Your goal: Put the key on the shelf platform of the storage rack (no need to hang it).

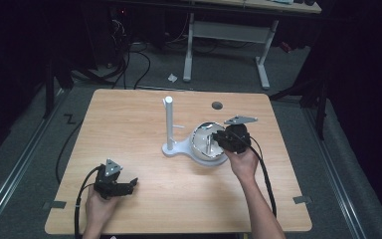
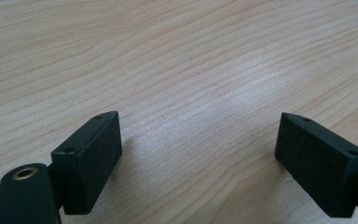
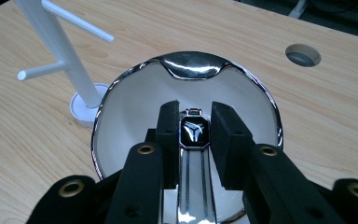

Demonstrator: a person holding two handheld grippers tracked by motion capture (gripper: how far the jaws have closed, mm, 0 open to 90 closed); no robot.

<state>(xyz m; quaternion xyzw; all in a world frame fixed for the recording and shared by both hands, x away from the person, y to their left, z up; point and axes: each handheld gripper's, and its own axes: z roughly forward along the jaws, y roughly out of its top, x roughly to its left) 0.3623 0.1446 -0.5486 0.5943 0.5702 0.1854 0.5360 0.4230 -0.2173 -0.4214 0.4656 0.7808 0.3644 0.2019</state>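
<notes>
Tabletop (image 1: 129, 124) is spread across the high view's centre, where a white stand (image 1: 169, 124) is seen beside a chrome-rimmed bowl (image 3: 121, 98). Low in that bowl, a watch (image 3: 194, 132) is bracketed narrowly by the right gripper (image 3: 193, 135); contact cannot be told. At lower left, the left gripper (image 2: 198, 163) is held wide.

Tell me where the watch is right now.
The watch lies in the white bowl right of the stand, between the right gripper's closing jaws; in the high view that gripper covers it.

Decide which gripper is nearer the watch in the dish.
Right. The right gripper has its jaws on either side of the watch; the left gripper sits open over bare table, far off.
</notes>
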